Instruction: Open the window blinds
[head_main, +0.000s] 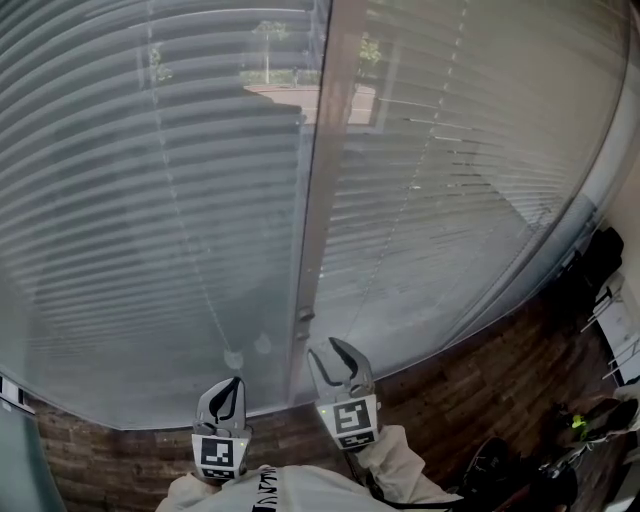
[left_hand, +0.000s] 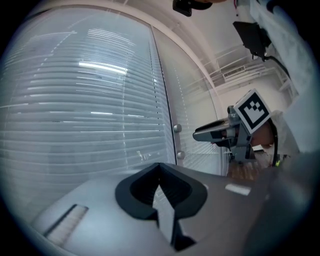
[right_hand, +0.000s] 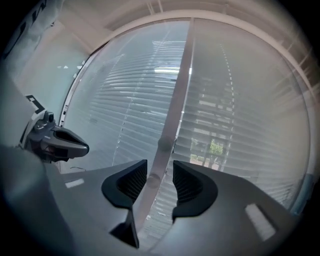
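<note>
Two slatted window blinds hang side by side: the left blind (head_main: 150, 200) and the right blind (head_main: 470, 180), with an upright frame post (head_main: 325, 170) between them. Trees show through the slats near the top. A thin cord (head_main: 190, 250) runs down the left blind to round ends (head_main: 233, 358). My right gripper (head_main: 325, 348) (right_hand: 160, 165) stands open just in front of the post (right_hand: 172, 110), nothing pressed between its pads; two small round knobs (right_hand: 164, 144) show in the gap. My left gripper (head_main: 236, 383) (left_hand: 160, 167) is shut and empty, beside the right gripper (left_hand: 215, 132), facing the left blind (left_hand: 90, 110).
A brick ledge (head_main: 470, 390) runs under the window. At the right stand dark bags (head_main: 600, 260), a white rack (head_main: 622, 340) and more gear on the floor (head_main: 590, 425). The person's light sleeves (head_main: 400, 460) fill the bottom edge.
</note>
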